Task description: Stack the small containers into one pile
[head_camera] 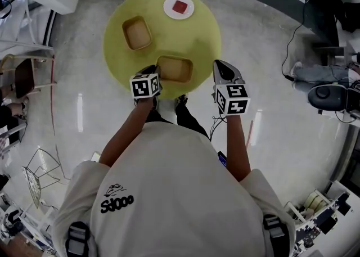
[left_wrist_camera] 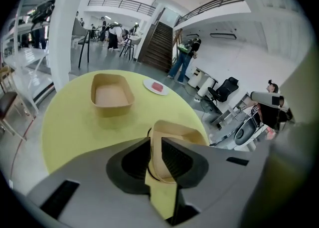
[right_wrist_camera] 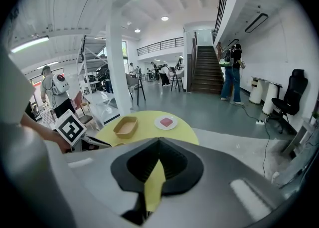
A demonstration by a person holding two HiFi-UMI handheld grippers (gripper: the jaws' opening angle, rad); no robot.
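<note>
Two tan, empty small containers sit on a round yellow table (head_camera: 202,31). The far container (head_camera: 137,32) (left_wrist_camera: 111,95) (right_wrist_camera: 125,126) stands alone at the left. The near container (head_camera: 174,68) (left_wrist_camera: 175,133) is at the table's front edge. My left gripper (head_camera: 153,73) (left_wrist_camera: 155,154) is shut on its left rim, with the thin wall pinched between the jaws. My right gripper (head_camera: 219,63) (right_wrist_camera: 158,144) hovers at the table's right front edge, shut on nothing, a short way right of the near container.
A white plate with a red block (head_camera: 179,7) (left_wrist_camera: 156,86) (right_wrist_camera: 165,121) lies at the table's far side. Around the table are shiny grey floor, cables and equipment at the right (head_camera: 323,95), and chairs and a wire rack at the left (head_camera: 39,174).
</note>
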